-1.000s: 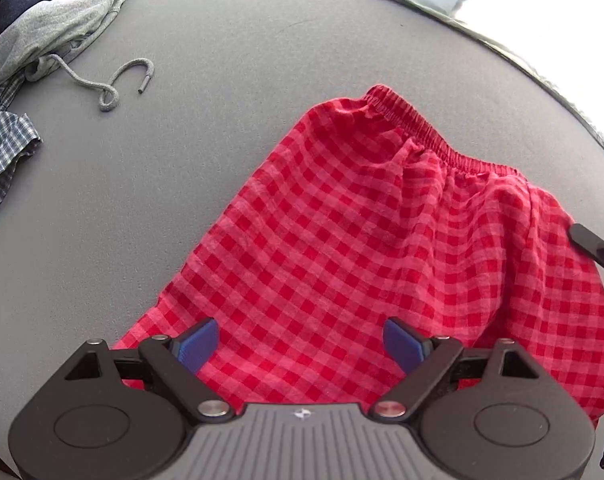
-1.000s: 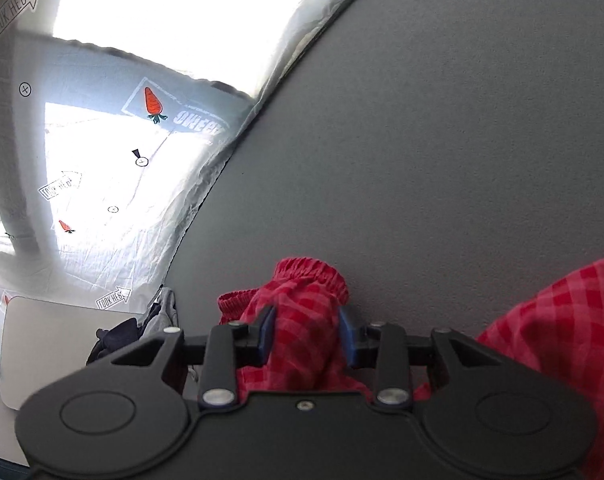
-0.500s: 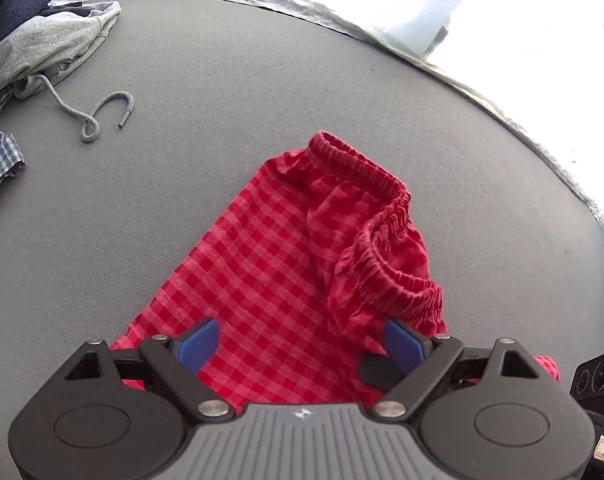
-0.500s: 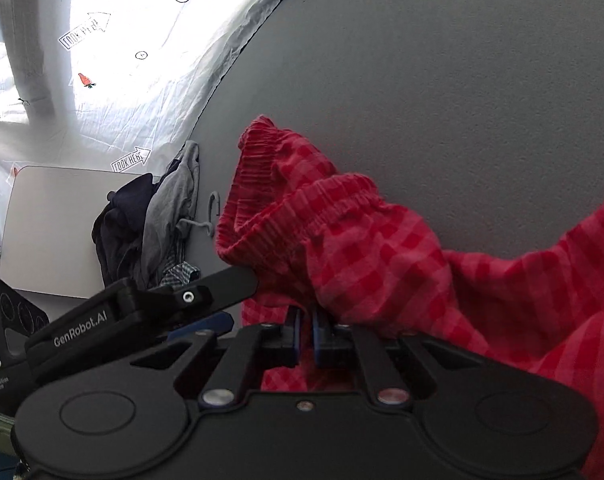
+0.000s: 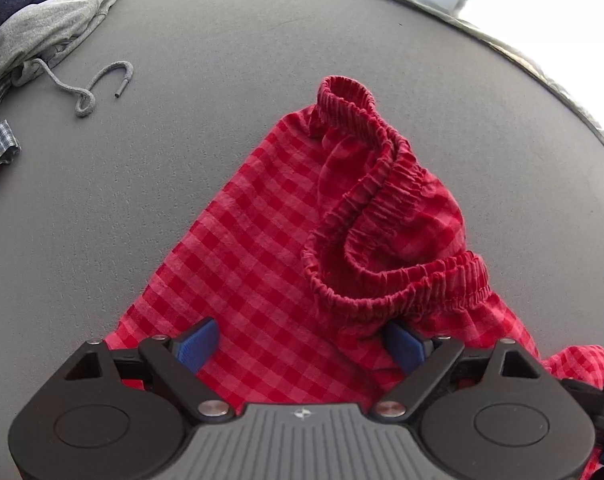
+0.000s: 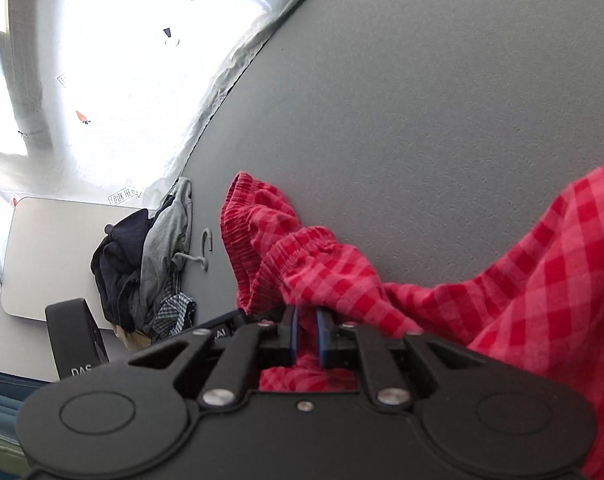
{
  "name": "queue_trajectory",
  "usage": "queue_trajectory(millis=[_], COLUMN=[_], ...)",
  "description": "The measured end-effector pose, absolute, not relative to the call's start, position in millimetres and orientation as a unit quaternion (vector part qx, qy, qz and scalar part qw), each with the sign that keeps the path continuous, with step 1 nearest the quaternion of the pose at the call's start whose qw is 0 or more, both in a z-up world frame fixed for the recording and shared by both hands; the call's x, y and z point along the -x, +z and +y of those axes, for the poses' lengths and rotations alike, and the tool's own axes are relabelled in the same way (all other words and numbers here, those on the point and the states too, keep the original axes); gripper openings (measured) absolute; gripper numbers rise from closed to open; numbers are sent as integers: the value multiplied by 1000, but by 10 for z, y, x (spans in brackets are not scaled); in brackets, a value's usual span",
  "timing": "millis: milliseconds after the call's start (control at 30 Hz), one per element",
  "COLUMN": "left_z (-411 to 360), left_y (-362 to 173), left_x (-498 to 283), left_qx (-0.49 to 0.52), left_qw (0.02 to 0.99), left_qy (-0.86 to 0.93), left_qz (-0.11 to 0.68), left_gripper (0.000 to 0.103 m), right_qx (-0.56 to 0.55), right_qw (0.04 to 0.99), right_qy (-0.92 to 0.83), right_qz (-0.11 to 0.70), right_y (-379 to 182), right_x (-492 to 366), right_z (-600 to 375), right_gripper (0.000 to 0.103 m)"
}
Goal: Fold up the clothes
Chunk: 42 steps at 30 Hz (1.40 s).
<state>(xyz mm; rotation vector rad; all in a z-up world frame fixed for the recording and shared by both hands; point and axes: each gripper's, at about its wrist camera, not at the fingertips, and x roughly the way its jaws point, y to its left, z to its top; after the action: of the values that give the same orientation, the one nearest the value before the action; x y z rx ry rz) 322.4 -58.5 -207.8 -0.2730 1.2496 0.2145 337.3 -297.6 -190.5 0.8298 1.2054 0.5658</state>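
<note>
Left wrist: left gripper [image 5: 300, 344] fingers spread wide, gripping nothing, over red checked shorts [image 5: 262, 248] on grey table [image 5: 222, 80]; waistband folded over.
Right wrist: right gripper [image 6: 307, 330] clamped on shorts fabric; clothes pile [image 6: 142, 264] at table edge.

Red-and-pink checked shorts [image 5: 262, 248] lie spread on the grey counter [image 5: 222, 40] — elastic waistband [image 5: 366, 208] gathered and doubled over toward the near right, standing up in a loop, one corner pointing away, fabric rumpled.
</note>
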Motion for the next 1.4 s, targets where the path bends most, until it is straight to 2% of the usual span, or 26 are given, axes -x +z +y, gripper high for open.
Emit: queue_trajectory(millis=[133,200,267,500,600,633,700,767,967,1100,1233,1300,1367,1400], left_z=[-635,-649,-649,-613,-583,-579,-578,-586,-478,-360,-283,-174,-141,-134], left_y=[-2086,-2091,-2093,-2094,-2095,-2097,-2101,-2108,-2080,-1984,-1969,-2011,-2011,-2006], left_x=[-3225,-3228,-3227,-3204,-3190,-3193,-3205,-3215,-3154,-3100,-3096,-3143,-3120,-3105], left_qx=[112,108,106,109,111,112,111,108,142,144,115,124,127,124], left_qw=[799,799,799,803,804,804,805,805,802,814,821,820,819,819], left_qy=[101,101,100,88,86,86,87,87,85,100,125,131,134,136], left_qz=[582,582,583,580,577,577,577,577,574,554,544,543,543,543], left_gripper=[91,91,92,92,92,92,92,92,92,92,92,92,92,92], right_qx=[-349,-330,-316,-280,-280,-281,-276,-278,-230,-121,-65,-26,17,23], right_qw=[744,752,752,741,728,720,717,723,798,877,934,949,948,949], right_qy=[235,233,242,296,314,320,324,318,282,261,197,136,88,70], right_qz=[519,521,526,534,541,548,551,547,480,384,292,283,305,306], right_y=[-1816,-1844,-1901,-2043,-2062,-2083,-2097,-2089,-1708,-1119,-735,-746,-835,-871], right_x=[-3497,-3584,-3658,-3810,-3802,-3796,-3751,-3704,-3743,-4028,-4287,-4436,-4521,-4492], right_z=[-3087,-3066,-3019,-2770,-2743,-2735,-2723,-2735,-2876,-3084,-3355,-3439,-3485,-3545], right_gripper=[27,28,35,49,48,45,32,12,4,4,4,10,31,34])
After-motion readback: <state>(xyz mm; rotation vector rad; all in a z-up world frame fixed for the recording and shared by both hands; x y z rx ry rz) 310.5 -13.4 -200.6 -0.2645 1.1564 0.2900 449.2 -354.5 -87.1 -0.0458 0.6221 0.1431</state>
